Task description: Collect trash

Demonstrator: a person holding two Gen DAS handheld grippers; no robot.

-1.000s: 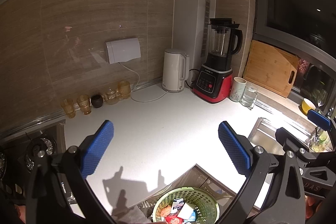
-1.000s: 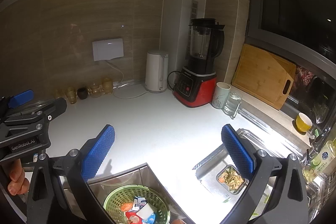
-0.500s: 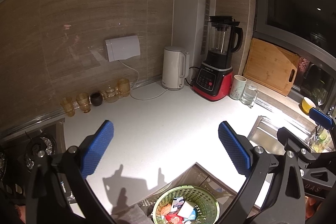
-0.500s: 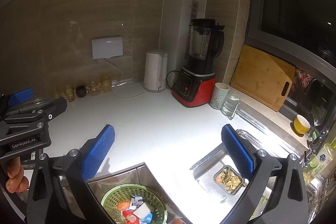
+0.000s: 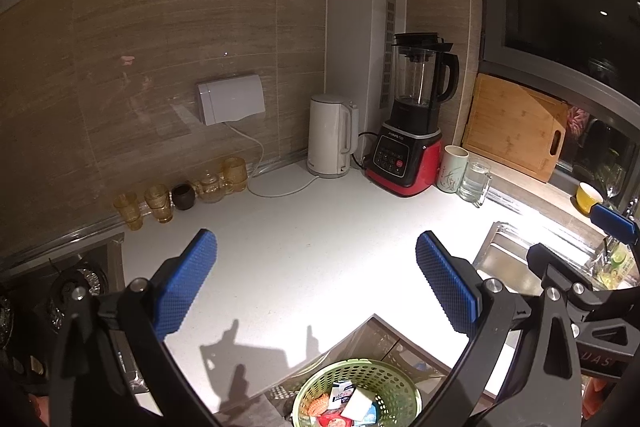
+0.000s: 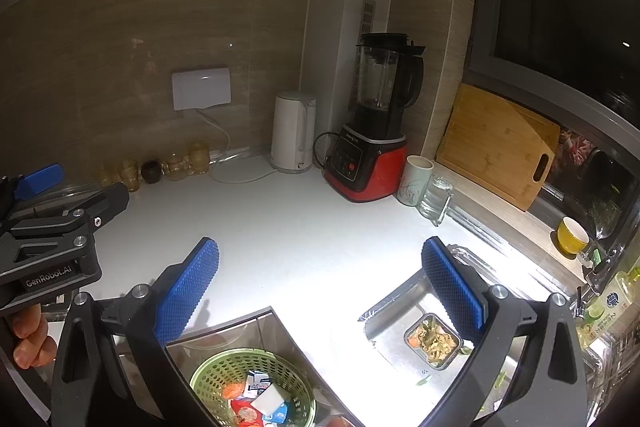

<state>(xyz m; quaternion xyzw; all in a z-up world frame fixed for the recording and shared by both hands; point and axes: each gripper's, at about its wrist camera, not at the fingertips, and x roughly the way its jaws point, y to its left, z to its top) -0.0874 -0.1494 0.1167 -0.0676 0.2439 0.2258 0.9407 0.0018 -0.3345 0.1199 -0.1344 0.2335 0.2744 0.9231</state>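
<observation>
Nearest, hanging wide open and empty: left gripper and right gripper, blue pads far apart, gripping nothing. Just below and between them, sunk in a metal recess at the counter's front edge: green basket already holding trash, wrappers and small cartons. Hardly shifted against a second ago; only eased back a little, basket riding slightly higher in both views, nothing newly picked up. Judging by that, a pause between pickups or collecting close to finished. Further right, in the sink: glass container of food scraps, perhaps next. Beyond, bare white countertop. Farthest, against the wall: kettle, red blender, cutting board.
</observation>
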